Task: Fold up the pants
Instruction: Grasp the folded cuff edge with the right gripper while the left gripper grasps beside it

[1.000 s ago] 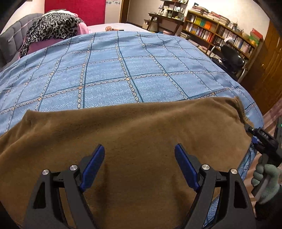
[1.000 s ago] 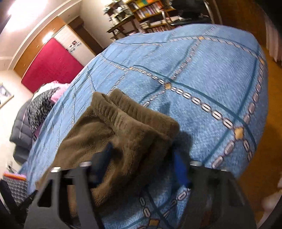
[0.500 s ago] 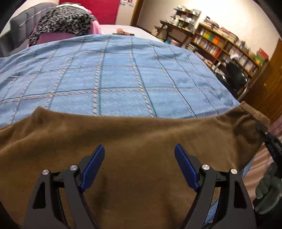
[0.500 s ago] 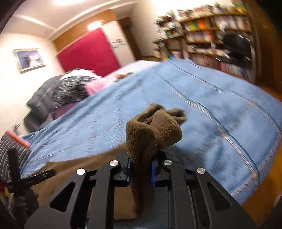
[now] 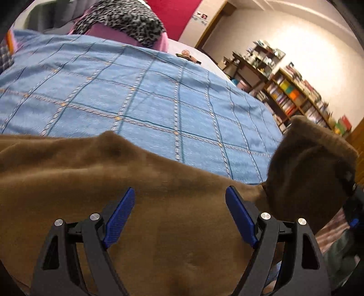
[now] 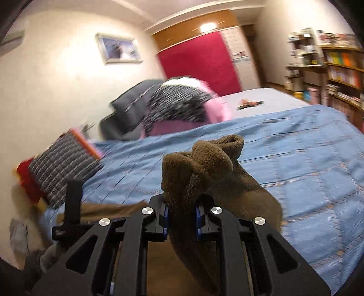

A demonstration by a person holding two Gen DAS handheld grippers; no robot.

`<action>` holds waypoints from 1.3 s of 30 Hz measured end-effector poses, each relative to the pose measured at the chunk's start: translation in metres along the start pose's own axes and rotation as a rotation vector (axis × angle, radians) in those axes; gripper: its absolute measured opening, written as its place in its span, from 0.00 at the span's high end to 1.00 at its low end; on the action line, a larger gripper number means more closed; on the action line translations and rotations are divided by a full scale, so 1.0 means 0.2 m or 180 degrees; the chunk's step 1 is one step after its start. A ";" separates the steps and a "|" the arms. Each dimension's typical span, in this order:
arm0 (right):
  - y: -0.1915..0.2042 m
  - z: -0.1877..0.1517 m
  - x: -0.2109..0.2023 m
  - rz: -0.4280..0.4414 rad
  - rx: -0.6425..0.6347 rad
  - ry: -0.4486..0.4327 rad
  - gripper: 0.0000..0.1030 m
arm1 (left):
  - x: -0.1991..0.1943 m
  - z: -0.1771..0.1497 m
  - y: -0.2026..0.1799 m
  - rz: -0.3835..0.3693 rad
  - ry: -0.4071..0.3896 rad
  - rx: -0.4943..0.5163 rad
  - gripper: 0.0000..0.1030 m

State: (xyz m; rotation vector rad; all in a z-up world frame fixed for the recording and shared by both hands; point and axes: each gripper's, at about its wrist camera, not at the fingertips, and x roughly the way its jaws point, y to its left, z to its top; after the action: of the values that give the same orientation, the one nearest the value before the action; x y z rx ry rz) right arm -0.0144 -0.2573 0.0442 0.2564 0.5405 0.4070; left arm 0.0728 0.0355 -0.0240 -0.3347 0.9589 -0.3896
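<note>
Brown fleece pants (image 5: 91, 164) lie spread across the blue checked bedspread (image 5: 159, 102). My left gripper (image 5: 179, 190) hovers open just above the cloth, with nothing between its blue pads (image 5: 238, 214). At the right, one end of the pants (image 5: 311, 164) is lifted off the bed. In the right wrist view my right gripper (image 6: 181, 214) is shut on that bunched ribbed end (image 6: 204, 159), which stands up above the jaws, well clear of the bedspread (image 6: 307, 159). The rest of the pants hangs down behind the gripper, mostly hidden.
A leopard-print blanket on pink bedding (image 5: 122, 20) lies at the head of the bed. A checked cushion (image 6: 61, 164) sits at the left edge. Bookshelves (image 5: 295, 95) line the right wall. A gloved hand (image 5: 341, 255) shows at bottom right.
My right gripper closed on the end of the pants and raised it off the bed, swinging it across. The left gripper slid sideways over the cloth, still open.
</note>
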 end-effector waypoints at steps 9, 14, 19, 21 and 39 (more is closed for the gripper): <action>0.37 -0.23 0.40 0.0245 -0.0534 0.0597 0.84 | -0.11 -0.02 0.34 -0.0183 -0.0019 -0.0430 0.18; 0.44 -0.37 0.50 0.0205 -0.0856 0.0811 0.84 | -0.13 -0.04 0.43 -0.0320 0.0073 -0.0520 0.18; 0.46 -0.48 0.60 0.0387 -0.0981 0.1150 0.84 | -0.13 -0.04 0.46 -0.0415 0.0100 -0.0570 0.17; 0.48 -0.52 0.63 0.0462 -0.1018 0.1270 0.83 | -0.11 -0.04 0.45 -0.0470 0.0162 -0.0595 0.17; 0.43 -0.66 0.58 0.1408 -0.0992 0.1690 0.42 | 0.10 -0.08 0.29 -0.0750 0.0783 -0.0519 0.12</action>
State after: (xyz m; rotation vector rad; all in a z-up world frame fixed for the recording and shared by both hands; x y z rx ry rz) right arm -0.0227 -0.1129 -0.0881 -0.0437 0.9318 0.9945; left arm 0.0794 0.0746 -0.0726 -0.5605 1.1999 -0.5787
